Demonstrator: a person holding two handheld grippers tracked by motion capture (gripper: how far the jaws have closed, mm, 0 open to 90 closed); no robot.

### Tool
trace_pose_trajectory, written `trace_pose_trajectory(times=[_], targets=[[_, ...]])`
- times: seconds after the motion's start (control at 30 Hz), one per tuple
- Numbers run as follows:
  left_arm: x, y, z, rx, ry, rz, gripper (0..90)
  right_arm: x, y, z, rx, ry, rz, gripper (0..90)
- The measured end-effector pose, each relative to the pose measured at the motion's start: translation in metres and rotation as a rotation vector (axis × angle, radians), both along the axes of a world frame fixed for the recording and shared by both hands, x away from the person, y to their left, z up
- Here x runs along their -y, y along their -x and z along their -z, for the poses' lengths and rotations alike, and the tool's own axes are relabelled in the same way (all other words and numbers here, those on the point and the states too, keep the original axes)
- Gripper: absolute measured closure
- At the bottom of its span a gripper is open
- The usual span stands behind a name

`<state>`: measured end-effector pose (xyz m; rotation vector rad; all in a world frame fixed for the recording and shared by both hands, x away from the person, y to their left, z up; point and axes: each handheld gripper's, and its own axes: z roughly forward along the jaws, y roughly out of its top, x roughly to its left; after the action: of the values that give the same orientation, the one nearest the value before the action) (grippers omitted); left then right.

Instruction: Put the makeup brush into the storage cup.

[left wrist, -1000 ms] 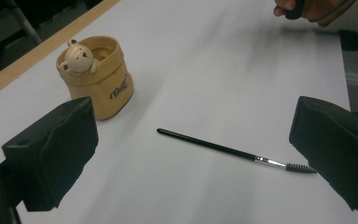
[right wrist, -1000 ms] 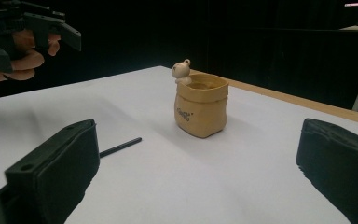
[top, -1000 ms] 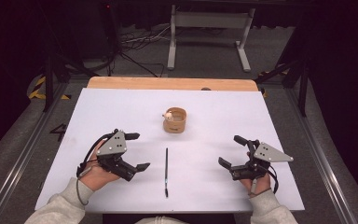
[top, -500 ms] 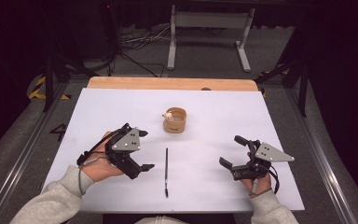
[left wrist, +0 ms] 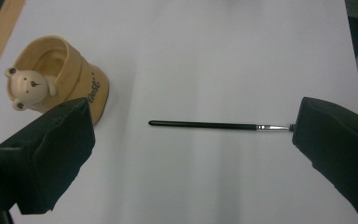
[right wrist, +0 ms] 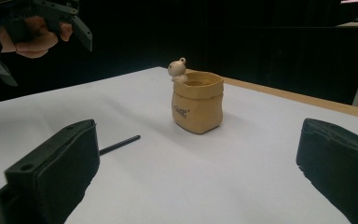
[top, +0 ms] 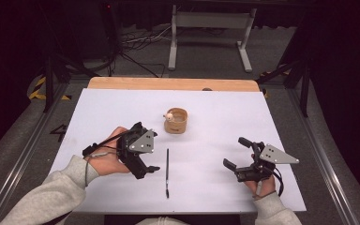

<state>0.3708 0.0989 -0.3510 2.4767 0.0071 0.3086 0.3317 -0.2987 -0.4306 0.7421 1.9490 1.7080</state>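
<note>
A thin black paintbrush (top: 167, 171) lies on the white table, pointing away from me, its bristle end nearest me. My left gripper (top: 153, 151) hovers open just left of it, looking down, so the paintbrush (left wrist: 214, 125) lies crosswise between its wide jaws in the left gripper view (left wrist: 191, 140). A tan sack-shaped cup (top: 176, 121) with a small bear figure on its rim stands behind the brush. My right gripper (top: 234, 151) rests open low at the right, facing the cup (right wrist: 198, 102), with nothing between its jaws (right wrist: 196, 154).
A white sheet covers the table (top: 262, 122), with a wooden strip (top: 168, 84) bare at the far edge. Beyond it stand a metal frame (top: 206, 18) and floor cables (top: 131, 42). The left gripper (right wrist: 37, 28) shows at the top left of the right gripper view.
My left gripper has moved right and a little forward, close beside the paintbrush, and tipped downward. The right gripper, brush and cup have stayed put.
</note>
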Motion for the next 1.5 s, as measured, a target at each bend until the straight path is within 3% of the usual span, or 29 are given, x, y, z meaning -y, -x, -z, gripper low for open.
trace_pose_trajectory(times=[0.07, 0.33, 0.43, 0.83, 1.07, 1.5], targets=[[0.002, -0.002, -0.001, -0.026, -0.017, 0.005, 0.4, 0.001, 0.001, 0.000, -0.002, 0.001, 0.005, 0.0], [0.012, -0.008, -0.003, -0.041, -0.080, 0.038, 0.6, 0.004, -0.001, 0.003, -0.017, -0.007, 0.005, 0.0], [0.017, -0.011, -0.002, -0.070, -0.125, 0.061, 1.5, 0.005, 0.001, 0.003, -0.017, -0.003, 0.003, 0.0], [0.034, -0.018, 0.004, -0.064, -0.228, 0.132, 1.7, 0.011, 0.005, 0.005, -0.028, -0.017, 0.007, 0.0], [0.040, -0.022, 0.008, -0.065, -0.253, 0.155, 2.3, 0.013, 0.009, 0.007, -0.032, -0.005, 0.012, 0.0], [0.056, -0.021, 0.022, -0.071, -0.386, 0.196, 1.9, 0.016, 0.012, 0.008, -0.030, 0.003, 0.020, 0.0]])
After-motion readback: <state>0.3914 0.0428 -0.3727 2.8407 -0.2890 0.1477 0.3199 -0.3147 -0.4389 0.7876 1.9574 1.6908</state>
